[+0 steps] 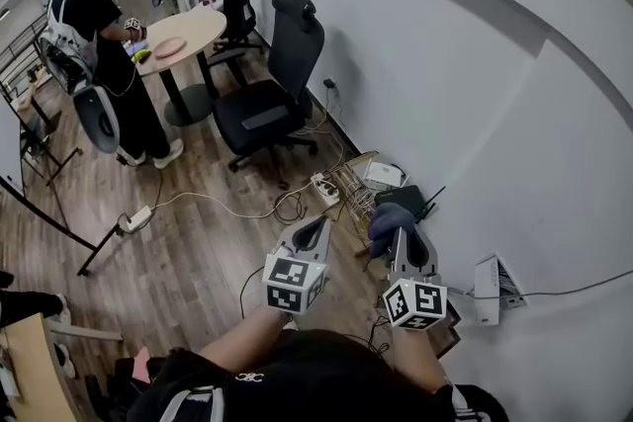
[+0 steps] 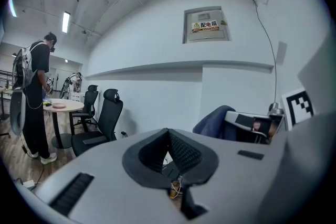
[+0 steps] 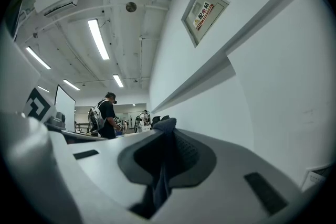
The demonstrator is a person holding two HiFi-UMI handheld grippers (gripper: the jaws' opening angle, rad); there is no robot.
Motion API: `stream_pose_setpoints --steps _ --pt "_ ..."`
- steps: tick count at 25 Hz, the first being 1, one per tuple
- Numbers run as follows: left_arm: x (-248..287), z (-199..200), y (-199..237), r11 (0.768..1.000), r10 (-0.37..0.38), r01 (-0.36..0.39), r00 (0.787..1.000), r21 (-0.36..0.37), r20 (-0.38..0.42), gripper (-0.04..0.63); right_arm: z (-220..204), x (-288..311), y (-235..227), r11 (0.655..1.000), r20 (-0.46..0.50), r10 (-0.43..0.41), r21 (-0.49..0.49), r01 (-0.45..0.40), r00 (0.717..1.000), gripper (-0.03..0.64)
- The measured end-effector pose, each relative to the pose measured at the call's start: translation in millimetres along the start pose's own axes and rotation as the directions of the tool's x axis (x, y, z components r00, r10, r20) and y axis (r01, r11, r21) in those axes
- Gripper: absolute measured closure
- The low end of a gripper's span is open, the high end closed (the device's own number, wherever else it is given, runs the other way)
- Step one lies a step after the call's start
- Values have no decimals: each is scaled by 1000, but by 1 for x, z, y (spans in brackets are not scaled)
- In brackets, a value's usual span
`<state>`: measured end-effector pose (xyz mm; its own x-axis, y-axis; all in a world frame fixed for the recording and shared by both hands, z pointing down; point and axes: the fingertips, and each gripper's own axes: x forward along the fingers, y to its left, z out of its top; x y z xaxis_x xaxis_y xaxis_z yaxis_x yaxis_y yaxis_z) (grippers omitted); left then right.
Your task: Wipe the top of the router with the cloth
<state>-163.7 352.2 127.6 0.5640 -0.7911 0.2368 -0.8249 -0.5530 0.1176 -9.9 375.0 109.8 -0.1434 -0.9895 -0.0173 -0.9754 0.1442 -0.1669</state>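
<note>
Nearest me, my left gripper [image 1: 316, 224] has its ribbed black pads pressed together on nothing. Beside it, my right gripper [image 1: 401, 234] is clamped on the soft, crumpled blue cloth [image 1: 387, 218]. Just beyond, the flat black router [image 1: 419, 202] lies at the floor's wall edge, I think.

My right gripper [image 1: 400, 232] is smooth matt grey plastic with black ribbed pads [image 3: 186, 152]. It pinches the cloth [image 1: 388, 218], a soft, dull dark-blue fabric. My left gripper [image 1: 317, 222] has the same finish. The router [image 1: 413, 201], just beyond the cloth, is matt black plastic. Left of the router, the basket [image 1: 354, 193] is thin wire, and the floor [image 1: 188, 252] is wood plank with a faint sheen.
</note>
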Motion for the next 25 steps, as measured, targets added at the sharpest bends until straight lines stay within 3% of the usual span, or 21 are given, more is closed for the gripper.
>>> stream_pose_setpoints --steps 11,25 --pt "7 6 40 998 -63 63 998 -18 17 601 0 26 31 999 1 -34 -18 34 999 611" --pt "-8 -5 123 993 -104 105 994 -62 10 601 -18 59 96 996 -7 -85 -26 85 996 611"
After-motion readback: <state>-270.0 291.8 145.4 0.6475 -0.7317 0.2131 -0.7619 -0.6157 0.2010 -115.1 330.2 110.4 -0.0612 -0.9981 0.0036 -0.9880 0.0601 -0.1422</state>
